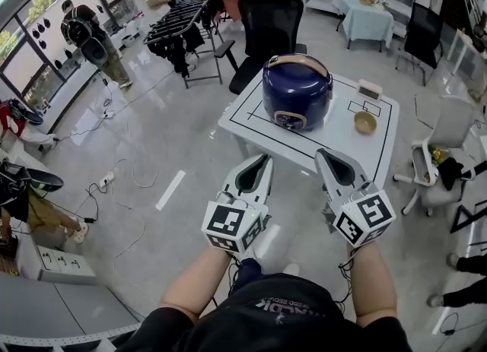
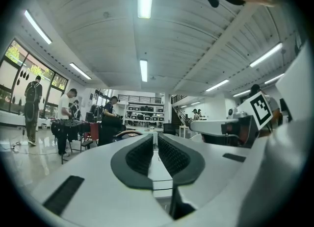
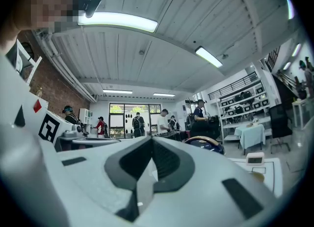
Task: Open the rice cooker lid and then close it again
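The rice cooker [image 1: 297, 90] stands shut mid-table [image 1: 245, 124], its handle lying across the lid. A small bowl [image 1: 365, 122] sits right of the cooker, and a white device [image 1: 370, 89] right of it and farther back. Nearer us than the cooker, and well apart from it, hang the left gripper [image 1: 260, 162] and right gripper [image 1: 325, 156], each with its jaws pressed together on nothing.

We judge that opening hasn't begun. We'd approach level, press the lid's front catch with one closed tip, and steady the cooker's body with the other so it doesn't slide.

Only the head view shows the gap to the cooker. The right gripper view shows the cooker's handle just beyond its jaws, while the left gripper view mostly hides it.
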A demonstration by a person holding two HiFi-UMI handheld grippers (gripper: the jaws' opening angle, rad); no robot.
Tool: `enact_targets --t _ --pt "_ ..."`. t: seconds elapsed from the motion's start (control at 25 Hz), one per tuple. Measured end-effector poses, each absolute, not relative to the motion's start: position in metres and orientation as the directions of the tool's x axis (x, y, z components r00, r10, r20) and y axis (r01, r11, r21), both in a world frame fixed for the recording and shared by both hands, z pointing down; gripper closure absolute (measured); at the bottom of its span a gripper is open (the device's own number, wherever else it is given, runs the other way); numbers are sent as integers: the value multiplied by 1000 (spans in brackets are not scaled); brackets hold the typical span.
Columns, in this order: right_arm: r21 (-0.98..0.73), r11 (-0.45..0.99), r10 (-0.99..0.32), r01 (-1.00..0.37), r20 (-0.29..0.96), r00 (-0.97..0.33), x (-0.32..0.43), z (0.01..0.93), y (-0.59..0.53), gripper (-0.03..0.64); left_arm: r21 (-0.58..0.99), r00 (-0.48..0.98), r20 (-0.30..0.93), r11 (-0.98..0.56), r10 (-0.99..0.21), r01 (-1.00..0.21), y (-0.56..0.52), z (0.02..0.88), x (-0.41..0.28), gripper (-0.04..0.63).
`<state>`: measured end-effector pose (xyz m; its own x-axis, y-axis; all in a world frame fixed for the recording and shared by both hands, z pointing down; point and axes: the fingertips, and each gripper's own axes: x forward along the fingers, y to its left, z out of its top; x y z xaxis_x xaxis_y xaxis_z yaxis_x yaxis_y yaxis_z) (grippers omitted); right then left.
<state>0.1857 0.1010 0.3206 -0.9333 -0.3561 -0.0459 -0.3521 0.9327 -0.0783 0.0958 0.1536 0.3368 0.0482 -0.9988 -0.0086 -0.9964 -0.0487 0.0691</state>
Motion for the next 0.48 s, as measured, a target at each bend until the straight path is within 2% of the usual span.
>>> enact_targets --t 0.04,0.08,0.16,0.24,0.48 --pt "-79 936 -349 -344 -57 -936 181 318 101 607 72 59 -9 -60 -998 -996 152 337 93 559" --pt "-87 937 -344 -338 -72 -936 177 316 100 562 73 72 -9 -73 -997 -995 150 337 91 495" --pt "-126 929 -362 -349 -103 -926 171 311 91 342 67 88 -8 -88 -996 -994 144 338 83 304" --pt "-164 910 -400 -380 -119 -909 167 310 80 318 57 93 -3 -93 -996 -994 140 340 73 261" --pt "-215 880 -453 -424 -111 -884 142 310 53 316 44 133 0 -133 -991 -990 124 342 38 256"
